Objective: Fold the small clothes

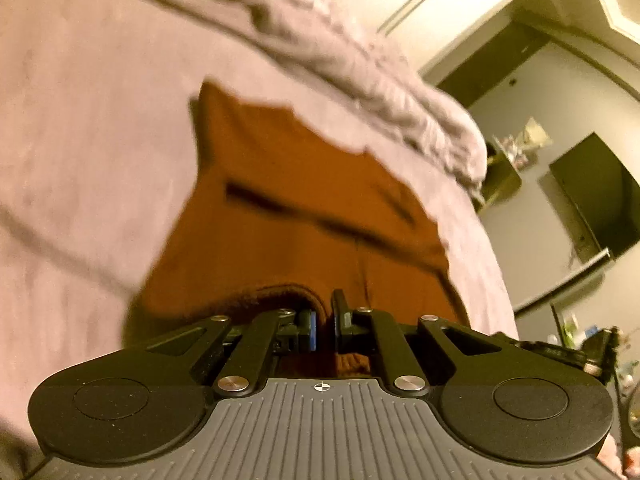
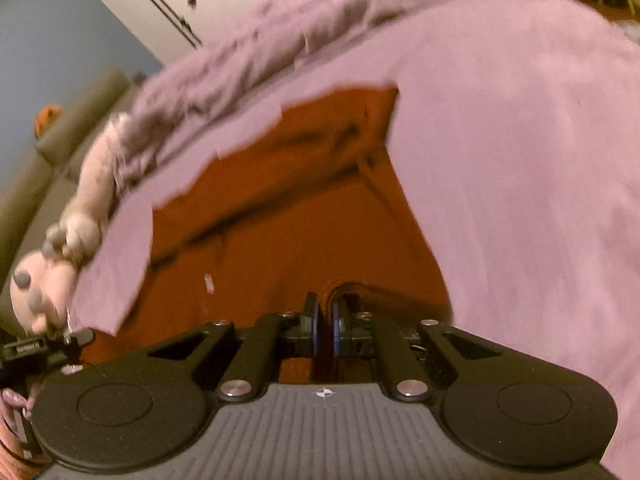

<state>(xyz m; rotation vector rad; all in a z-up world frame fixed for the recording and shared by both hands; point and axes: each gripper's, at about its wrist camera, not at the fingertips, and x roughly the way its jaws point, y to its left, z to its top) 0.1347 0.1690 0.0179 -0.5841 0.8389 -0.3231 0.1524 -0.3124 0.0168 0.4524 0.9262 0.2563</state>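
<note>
A small rust-orange garment lies spread on a pinkish-mauve bedsheet. My left gripper is shut on the garment's thick near hem, with cloth bunched between the blue pads. In the right wrist view the same orange garment stretches away from me over the sheet. My right gripper is shut on a fold of its near edge. The view is blurred. The hand holding the other gripper shows at the left edge.
A rumpled mauve blanket is heaped along the far side of the bed. Beyond it are white wardrobe doors, a dark screen on a grey wall, and a cluttered shelf.
</note>
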